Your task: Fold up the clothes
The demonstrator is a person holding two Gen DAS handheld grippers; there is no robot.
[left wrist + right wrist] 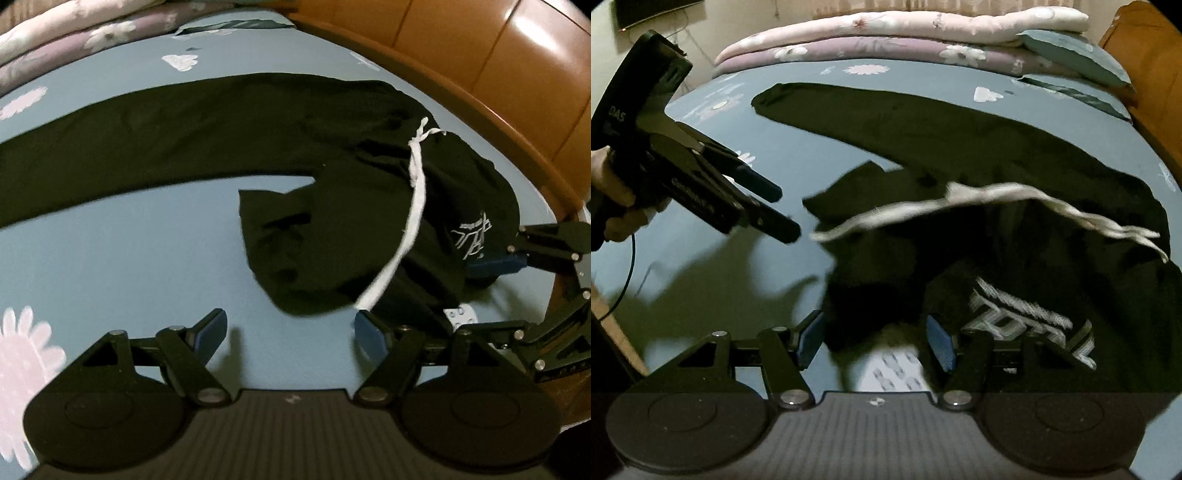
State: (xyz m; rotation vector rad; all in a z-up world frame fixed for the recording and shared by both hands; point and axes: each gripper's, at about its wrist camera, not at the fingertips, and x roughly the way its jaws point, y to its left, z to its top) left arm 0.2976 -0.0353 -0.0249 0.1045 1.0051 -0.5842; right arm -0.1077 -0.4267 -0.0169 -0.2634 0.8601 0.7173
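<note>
Across the blue flowered bedsheet (122, 251) lie the black trousers (184, 140), one leg stretched flat toward the left edge of the left wrist view, the other bunched into a rumpled heap at centre right. A white drawstring (415, 206) trails loose over that heap.

No tidy fold shows yet. By my judgement the work is at its start: the crumpled leg has to be drawn out and laid over the straight one, then the length doubled up.

The left gripper (291, 328) hangs spread above bare sheet at the bottom of its own view, nothing between its blue pads, with the drawstring's end just beside the right-hand pad. In the right wrist view it enters from the left edge, held in a hand (613, 195). The right gripper (875, 341) is also spread; dark cloth lies between and behind its pads, but I cannot tell that they press on it.

White lettering (1030, 325) is printed on the trousers at the lower right of the right wrist view, too blurred to read. "DAS" shows on the left gripper's body. A pale tag (897, 373) under the right gripper carries marks I cannot make out.
</note>
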